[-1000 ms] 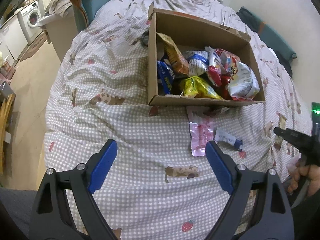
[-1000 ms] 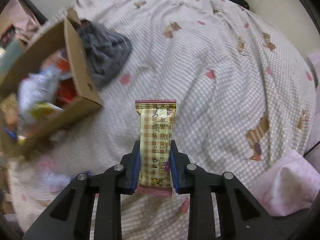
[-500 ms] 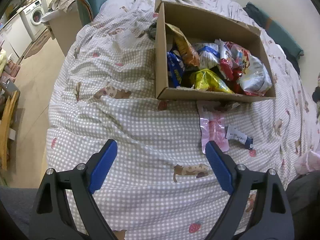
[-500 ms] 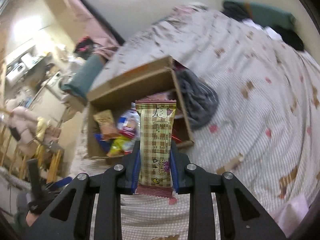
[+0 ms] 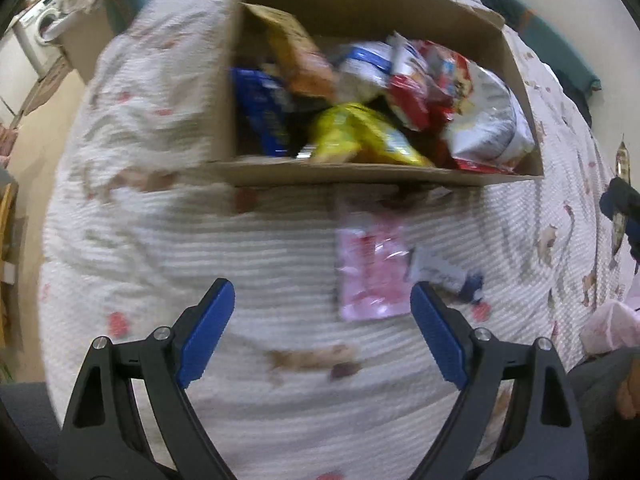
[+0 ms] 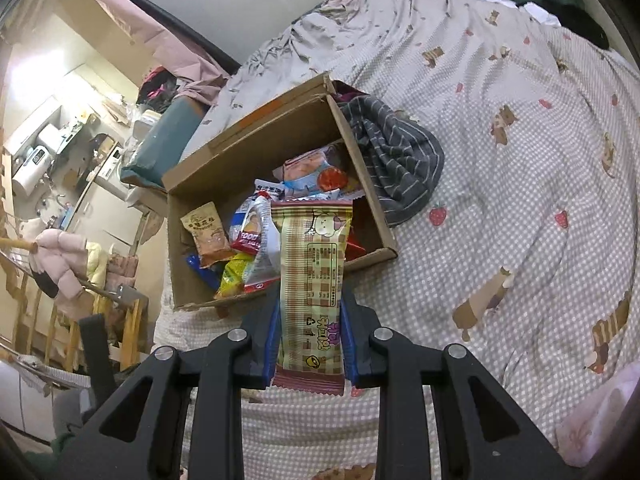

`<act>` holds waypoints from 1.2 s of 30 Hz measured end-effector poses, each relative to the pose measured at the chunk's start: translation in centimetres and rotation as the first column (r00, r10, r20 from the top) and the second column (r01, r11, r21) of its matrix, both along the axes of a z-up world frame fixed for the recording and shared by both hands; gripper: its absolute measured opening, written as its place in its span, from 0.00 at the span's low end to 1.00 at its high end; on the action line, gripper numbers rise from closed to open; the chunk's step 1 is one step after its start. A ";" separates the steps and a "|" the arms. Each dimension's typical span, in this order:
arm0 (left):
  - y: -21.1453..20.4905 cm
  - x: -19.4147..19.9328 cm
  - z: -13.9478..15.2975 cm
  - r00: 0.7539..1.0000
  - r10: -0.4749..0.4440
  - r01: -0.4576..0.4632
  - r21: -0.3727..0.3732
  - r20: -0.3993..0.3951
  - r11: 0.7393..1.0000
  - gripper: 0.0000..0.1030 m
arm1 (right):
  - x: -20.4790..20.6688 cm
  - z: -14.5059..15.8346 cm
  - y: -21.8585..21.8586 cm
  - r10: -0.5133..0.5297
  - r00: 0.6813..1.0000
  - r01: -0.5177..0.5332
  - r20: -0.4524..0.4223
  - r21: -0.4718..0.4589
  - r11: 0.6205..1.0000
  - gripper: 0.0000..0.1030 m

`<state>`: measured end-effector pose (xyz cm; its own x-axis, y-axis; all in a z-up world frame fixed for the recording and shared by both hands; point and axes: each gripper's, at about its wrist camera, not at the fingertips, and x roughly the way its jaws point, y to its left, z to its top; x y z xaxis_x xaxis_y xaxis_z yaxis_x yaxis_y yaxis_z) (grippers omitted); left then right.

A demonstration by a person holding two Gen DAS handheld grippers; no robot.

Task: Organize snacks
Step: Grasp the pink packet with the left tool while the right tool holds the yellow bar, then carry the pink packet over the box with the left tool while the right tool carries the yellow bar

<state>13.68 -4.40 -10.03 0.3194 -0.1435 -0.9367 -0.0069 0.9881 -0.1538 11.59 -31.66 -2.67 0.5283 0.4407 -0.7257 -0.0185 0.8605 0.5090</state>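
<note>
A cardboard box (image 5: 360, 178) (image 6: 256, 136) holding several snack bags sits on the checked bedspread. My right gripper (image 6: 308, 336) is shut on a brown plaid snack packet (image 6: 314, 276), held upright above the bed just in front of the box's near corner. It also shows at the right edge of the left wrist view (image 5: 620, 208). My left gripper (image 5: 320, 320) is open and empty, low over the bed in front of the box. A pink snack packet (image 5: 370, 268) and a small white and blue packet (image 5: 444, 272) lie on the bed between my left fingers and the box.
A grey striped garment (image 6: 396, 164) lies against the box's far right side. A teal cushion (image 6: 164, 140) and a washing machine (image 5: 38, 36) stand beyond the bed's left edge. A pink cloth (image 5: 612, 324) lies at the bed's right.
My right gripper has swung with the plaid packet from the open bed toward the box and moved closer to it. My left gripper has moved forward toward the box; its view is blurred.
</note>
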 end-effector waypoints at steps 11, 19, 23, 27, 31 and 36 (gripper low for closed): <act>-4.8 5.2 -6.0 0.994 0.000 0.005 0.043 -0.113 0.999 0.85 | 0.6 -0.7 -1.4 -0.024 0.999 0.025 -0.035 0.052 0.998 0.26; -4.5 4.7 -5.8 0.994 -0.042 0.049 0.066 -0.101 0.997 0.51 | 0.9 -0.6 -0.7 -0.002 0.999 0.003 -0.036 0.051 0.999 0.26; -3.6 3.8 -4.9 0.994 -0.049 0.055 0.062 -0.093 0.997 0.51 | 1.0 -0.8 -0.5 0.005 0.999 -0.004 -0.043 0.038 0.999 0.26; -2.7 1.6 -4.3 0.993 -0.041 0.046 0.043 -0.114 0.998 0.51 | 0.9 -1.0 -0.3 0.009 0.999 -0.007 -0.053 0.029 1.000 0.26; -1.3 -1.1 -2.4 0.993 -0.033 0.030 -0.026 -0.118 0.999 0.50 | 0.6 -1.0 0.0 0.020 0.998 -0.018 -0.055 0.043 0.999 0.26; 0.2 -2.2 2.6 0.999 -0.031 0.031 -0.022 -0.009 0.999 0.50 | 0.6 -0.2 0.9 0.051 0.998 -0.050 -0.023 0.041 0.998 0.26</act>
<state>11.51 -4.16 -7.41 0.3059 -0.1739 -0.9360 0.0222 0.9842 -0.1756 12.23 -30.75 -2.88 0.4874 0.4955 -0.7190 -0.0486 0.8375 0.5443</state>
